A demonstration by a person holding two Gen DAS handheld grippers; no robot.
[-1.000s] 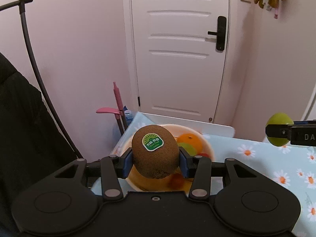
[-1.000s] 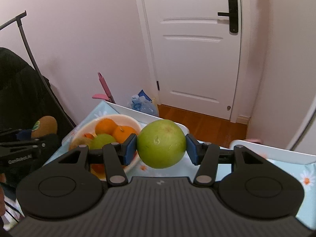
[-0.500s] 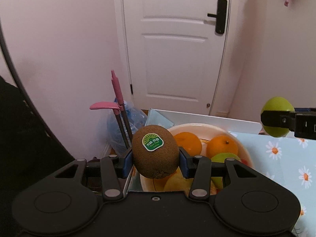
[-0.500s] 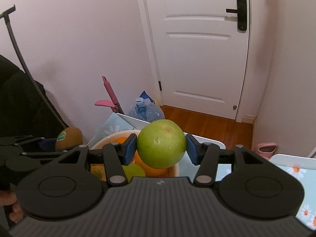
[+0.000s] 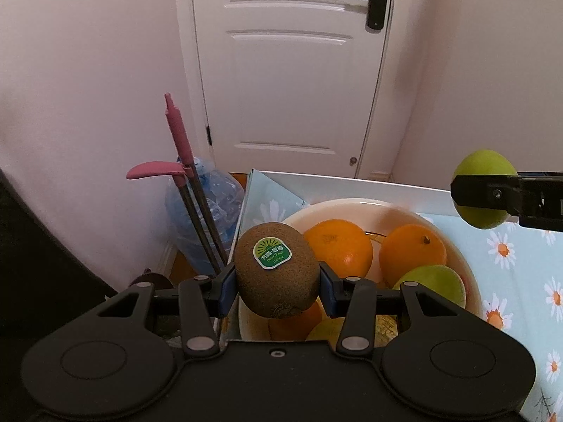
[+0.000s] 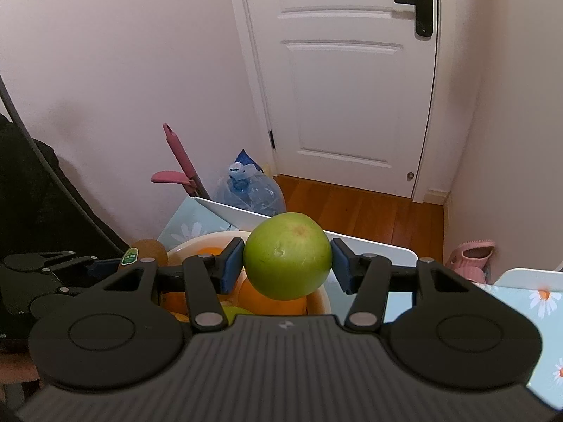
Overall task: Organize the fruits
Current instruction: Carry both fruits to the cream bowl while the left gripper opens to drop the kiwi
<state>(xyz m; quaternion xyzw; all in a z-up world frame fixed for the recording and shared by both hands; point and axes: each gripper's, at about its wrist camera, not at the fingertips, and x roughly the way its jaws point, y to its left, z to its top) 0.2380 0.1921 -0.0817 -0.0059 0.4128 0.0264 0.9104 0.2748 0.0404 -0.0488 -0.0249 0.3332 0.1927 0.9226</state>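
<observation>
My left gripper (image 5: pixel 278 283) is shut on a brown kiwi (image 5: pixel 276 269) with a green sticker, held above the left rim of a cream bowl (image 5: pixel 352 205). The bowl holds two oranges (image 5: pixel 339 248), a green fruit (image 5: pixel 431 283) and more fruit underneath. My right gripper (image 6: pixel 286 267) is shut on a round green fruit (image 6: pixel 286 255), held above the same bowl (image 6: pixel 197 244). In the left wrist view the right gripper (image 5: pixel 482 193) and its green fruit (image 5: pixel 484 163) show at the right. In the right wrist view the kiwi (image 6: pixel 144 251) shows at the left.
The bowl stands at the far left corner of a table with a blue daisy cloth (image 5: pixel 510 256). Past the edge stand a pink-handled mop (image 5: pixel 179 133) and a water jug (image 5: pixel 207 211). A white door (image 5: pixel 292 70) is behind. Dark fabric (image 6: pixel 42 190) hangs at the left.
Both grippers have moved forward and lower over the bowl, each still holding its fruit. The bowl now looks larger and nearer in both views.
</observation>
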